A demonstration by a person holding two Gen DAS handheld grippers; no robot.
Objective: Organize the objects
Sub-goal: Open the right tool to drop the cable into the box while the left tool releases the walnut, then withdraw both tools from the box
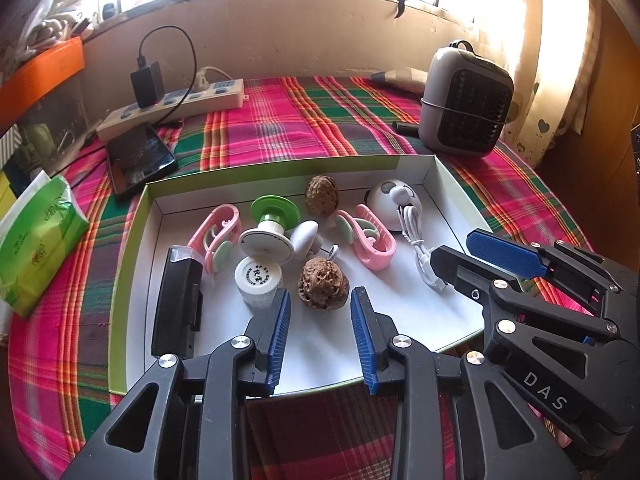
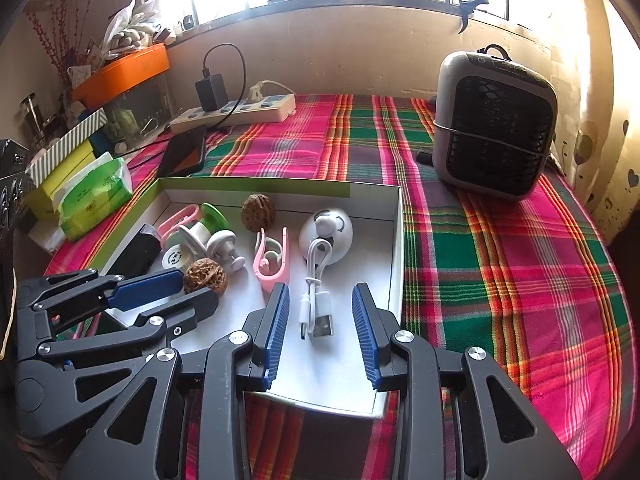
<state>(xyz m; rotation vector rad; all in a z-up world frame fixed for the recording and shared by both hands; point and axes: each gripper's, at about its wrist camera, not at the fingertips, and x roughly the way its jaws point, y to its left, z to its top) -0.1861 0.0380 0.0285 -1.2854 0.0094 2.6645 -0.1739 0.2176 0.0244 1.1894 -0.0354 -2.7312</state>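
Both empty: left gripper (image 1: 320, 300) fingers flank walnut (image 1: 323, 289), right gripper's (image 2: 321, 295) flank cable (image 2: 316, 312).

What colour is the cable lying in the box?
White; the cable shows best in the right wrist view, between the open right gripper fingers.

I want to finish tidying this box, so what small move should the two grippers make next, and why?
Probably lift both grippers clear. The left gripper and right gripper stand open, gripping nothing; the walnut and white cable lie in the box between their fingers.
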